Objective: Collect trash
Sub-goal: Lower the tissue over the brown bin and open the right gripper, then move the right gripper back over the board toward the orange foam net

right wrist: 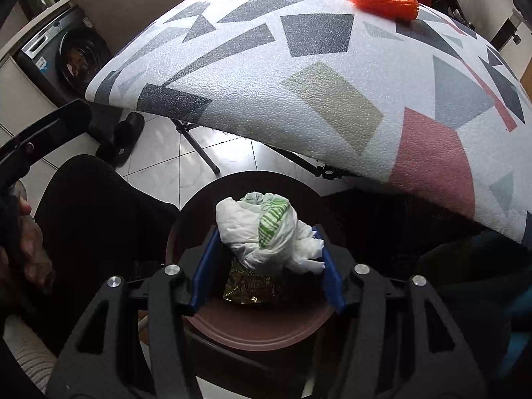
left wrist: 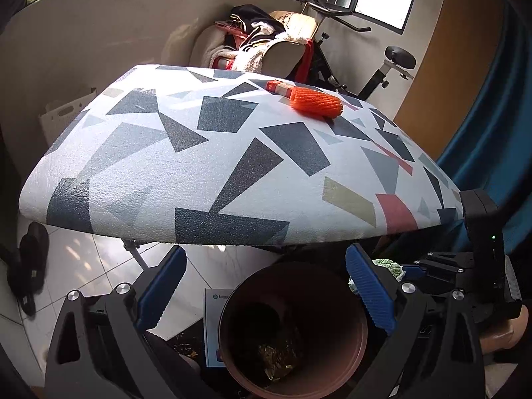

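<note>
Right gripper point(right wrist: 267, 259) clamping crumpled white plastic bag point(right wrist: 266, 232) above brown bin point(right wrist: 252, 329), left gripper point(left wrist: 266, 286) wide, empty

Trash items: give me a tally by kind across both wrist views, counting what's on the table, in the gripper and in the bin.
Orange foam net sleeve on the table: 1
Small red box beside it: 1
Crumpled white plastic bag in the right gripper, above the bin: 1
Gold foil wrapper inside the bin: 1
Total: 4
</note>
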The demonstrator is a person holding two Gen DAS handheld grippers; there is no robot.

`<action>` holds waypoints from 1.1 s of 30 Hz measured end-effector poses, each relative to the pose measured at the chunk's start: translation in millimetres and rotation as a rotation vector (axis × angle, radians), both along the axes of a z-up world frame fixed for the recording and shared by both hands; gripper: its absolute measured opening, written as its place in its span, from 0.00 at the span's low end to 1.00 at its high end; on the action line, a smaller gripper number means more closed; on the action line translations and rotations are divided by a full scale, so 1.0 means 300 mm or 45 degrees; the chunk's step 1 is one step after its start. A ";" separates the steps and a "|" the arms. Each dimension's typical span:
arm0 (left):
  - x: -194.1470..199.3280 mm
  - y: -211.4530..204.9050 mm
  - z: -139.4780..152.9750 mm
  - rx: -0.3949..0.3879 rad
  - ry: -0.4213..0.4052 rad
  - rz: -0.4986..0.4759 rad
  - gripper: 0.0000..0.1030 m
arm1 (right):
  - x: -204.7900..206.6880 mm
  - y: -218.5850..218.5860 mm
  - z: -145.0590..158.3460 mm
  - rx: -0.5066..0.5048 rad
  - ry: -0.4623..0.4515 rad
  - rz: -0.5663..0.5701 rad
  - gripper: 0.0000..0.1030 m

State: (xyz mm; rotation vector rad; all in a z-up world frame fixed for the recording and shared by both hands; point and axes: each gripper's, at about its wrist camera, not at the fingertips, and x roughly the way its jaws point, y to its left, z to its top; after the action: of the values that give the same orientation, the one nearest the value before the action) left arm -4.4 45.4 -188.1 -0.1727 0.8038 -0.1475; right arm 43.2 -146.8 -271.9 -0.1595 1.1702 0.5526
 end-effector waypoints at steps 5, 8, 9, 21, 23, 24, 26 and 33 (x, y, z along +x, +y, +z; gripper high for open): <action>0.003 0.002 -0.006 0.001 0.007 0.008 0.92 | 0.002 0.003 -0.015 -0.022 0.016 -0.002 0.56; 0.004 0.003 -0.006 0.001 0.007 0.009 0.92 | -0.001 0.006 -0.019 -0.033 0.018 -0.001 0.56; 0.004 0.004 -0.006 0.001 0.007 0.009 0.92 | -0.002 0.006 -0.020 -0.038 0.019 -0.001 0.58; 0.004 0.016 -0.003 -0.004 0.005 0.020 0.92 | 0.013 -0.030 0.036 -0.073 -0.108 -0.098 0.92; 0.004 0.017 -0.003 -0.003 0.005 0.021 0.92 | 0.021 -0.047 0.052 -0.065 -0.139 -0.118 0.92; 0.003 0.017 -0.003 -0.003 0.005 0.020 0.92 | 0.027 -0.053 0.061 -0.060 -0.156 -0.127 0.92; 0.004 0.016 -0.003 -0.002 0.005 0.020 0.92 | 0.034 -0.066 0.076 -0.054 -0.184 -0.143 0.92; 0.008 0.019 -0.003 -0.001 0.012 0.025 0.92 | 0.060 -0.099 0.100 -0.047 -0.222 -0.175 0.92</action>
State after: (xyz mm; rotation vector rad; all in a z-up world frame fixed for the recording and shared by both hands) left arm -2.0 51.2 -188.9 -0.1823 0.8116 -0.1290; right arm 61.1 -176.5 -241.9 -0.1541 1.0133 0.3880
